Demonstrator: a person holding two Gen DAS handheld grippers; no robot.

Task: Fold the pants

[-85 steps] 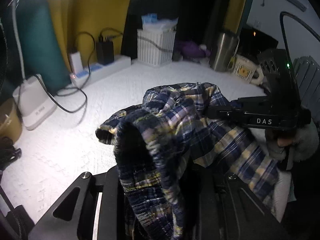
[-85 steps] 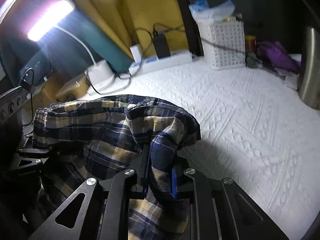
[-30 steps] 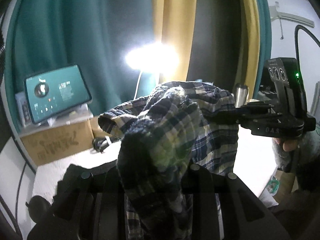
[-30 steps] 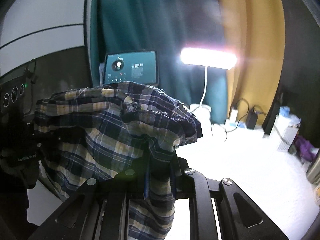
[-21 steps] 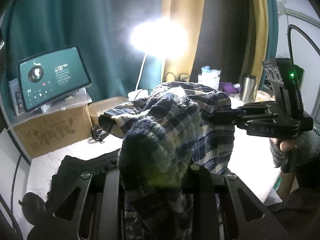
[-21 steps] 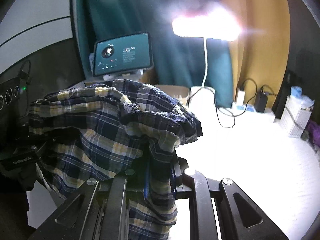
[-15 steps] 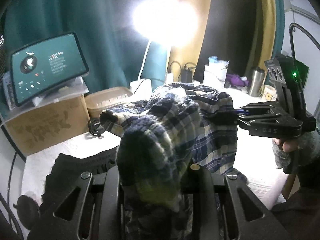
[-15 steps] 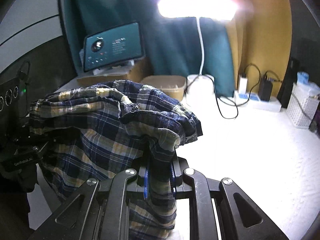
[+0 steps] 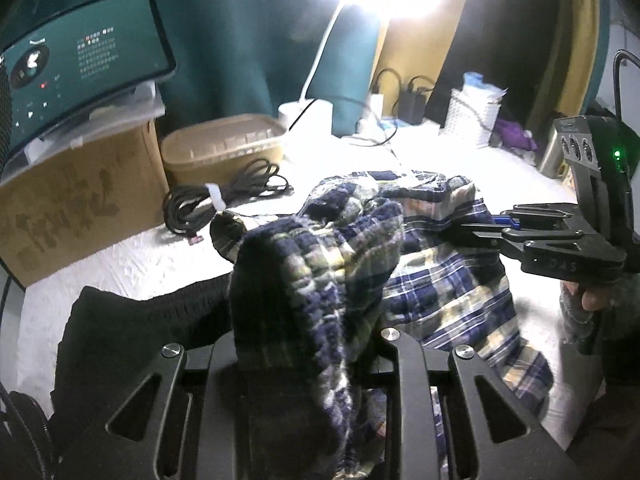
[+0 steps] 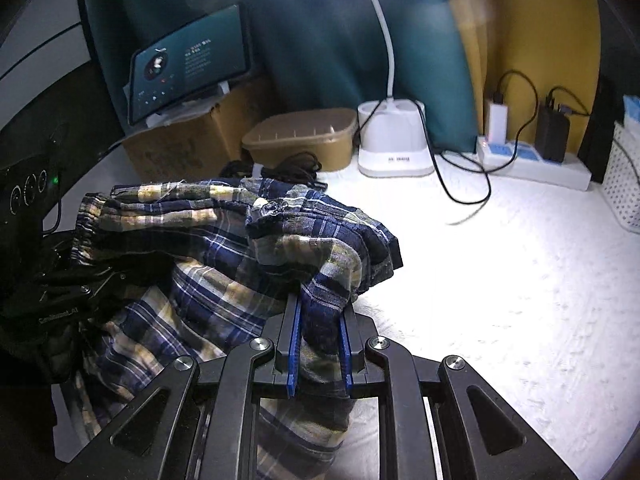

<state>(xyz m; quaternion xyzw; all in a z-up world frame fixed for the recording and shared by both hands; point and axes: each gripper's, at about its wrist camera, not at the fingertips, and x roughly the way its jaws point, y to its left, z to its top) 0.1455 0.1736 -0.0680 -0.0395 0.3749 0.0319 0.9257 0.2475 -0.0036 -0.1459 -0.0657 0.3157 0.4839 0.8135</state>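
Both hand-held grippers pinch the plaid pants (image 10: pixel 224 240) above the white bedcover (image 10: pixel 500 280).

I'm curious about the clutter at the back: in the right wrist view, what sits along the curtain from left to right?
Tablet screen → cardboard box → tan plastic tub → white lamp base → power strip → white basket.

Pants (image 10: pixel 224 248) hang over bedspread (image 10: pixel 500 280) — box (image 10: pixel 180 152) behind.
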